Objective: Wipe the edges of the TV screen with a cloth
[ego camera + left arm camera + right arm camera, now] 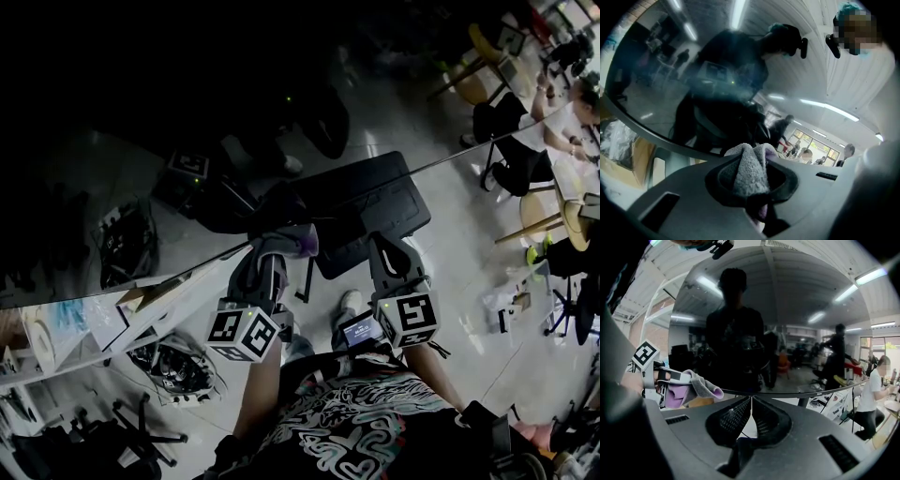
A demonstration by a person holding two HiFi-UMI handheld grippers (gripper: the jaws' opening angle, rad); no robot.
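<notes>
Left gripper (749,161) pinches cloth (751,178) at TV screen (670,79) (glossy, mirrors office); right gripper (751,404) pressed together.

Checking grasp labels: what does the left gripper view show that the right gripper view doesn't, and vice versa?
Left gripper view only: the left gripper seen along its jaws, shut on the grey-and-purple cloth, and a cardboard box below the screen.
Right gripper view only: the right gripper, jaws together with nothing between them, the left gripper's marker cube, and a seated person at right.
Both: the cloth and the dark, reflective TV screen with its lower edge.
</notes>
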